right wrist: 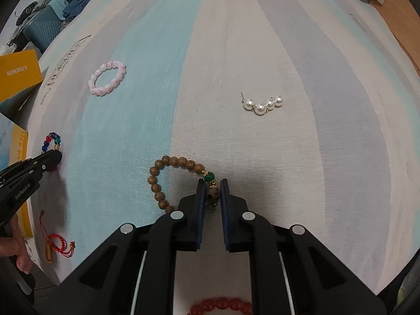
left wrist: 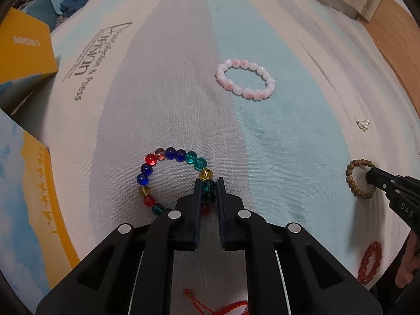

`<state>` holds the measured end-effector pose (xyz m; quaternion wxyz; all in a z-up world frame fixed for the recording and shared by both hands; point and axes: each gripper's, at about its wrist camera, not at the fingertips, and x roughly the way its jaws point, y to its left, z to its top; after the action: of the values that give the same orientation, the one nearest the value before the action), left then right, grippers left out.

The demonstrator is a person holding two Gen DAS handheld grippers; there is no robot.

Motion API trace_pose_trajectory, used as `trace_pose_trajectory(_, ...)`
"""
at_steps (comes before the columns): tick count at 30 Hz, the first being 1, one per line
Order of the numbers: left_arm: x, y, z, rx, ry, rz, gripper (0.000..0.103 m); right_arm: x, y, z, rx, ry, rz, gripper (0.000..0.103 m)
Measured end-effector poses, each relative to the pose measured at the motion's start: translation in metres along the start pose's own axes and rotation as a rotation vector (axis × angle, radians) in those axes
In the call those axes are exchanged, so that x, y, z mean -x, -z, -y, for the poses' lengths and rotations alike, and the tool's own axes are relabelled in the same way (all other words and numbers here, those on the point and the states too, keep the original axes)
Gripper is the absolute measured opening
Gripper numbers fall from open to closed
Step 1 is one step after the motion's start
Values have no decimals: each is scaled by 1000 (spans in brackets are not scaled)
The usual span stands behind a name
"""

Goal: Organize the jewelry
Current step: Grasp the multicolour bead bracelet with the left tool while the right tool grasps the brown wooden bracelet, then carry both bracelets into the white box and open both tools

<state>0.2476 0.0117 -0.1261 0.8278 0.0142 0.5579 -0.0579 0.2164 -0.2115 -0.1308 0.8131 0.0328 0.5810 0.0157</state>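
- Glass bracelet (left wrist: 173,178) lies on the sheet (left wrist: 262,136), left of the wooden bracelet (right wrist: 178,181).
- Pink bracelet (left wrist: 245,82) lies beyond, between them.
- Pearl earring (right wrist: 262,104) lies beyond the wooden bracelet, to its right.
- Box (left wrist: 25,50) stands far left.

Black gripper (left wrist: 209,185), blue pads, silver round screws.

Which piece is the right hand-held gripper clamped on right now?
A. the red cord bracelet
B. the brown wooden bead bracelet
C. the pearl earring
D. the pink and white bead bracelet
B: in the right wrist view the right hand-held gripper has its jaws shut on a bead of the brown wooden bead bracelet, just below its green bead, while the other pieces lie apart on the striped cloth.
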Motion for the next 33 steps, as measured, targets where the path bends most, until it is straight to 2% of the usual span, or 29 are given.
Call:
trace_pose_trajectory(16, 38, 0, -5, 21, -6, 36, 9, 40, -1, 2, -12, -36, 79, 10)
trace_pose_trajectory(33, 110, 11, -15, 54, 3, 105, 9, 102, 6, -25, 20, -59, 163, 10)
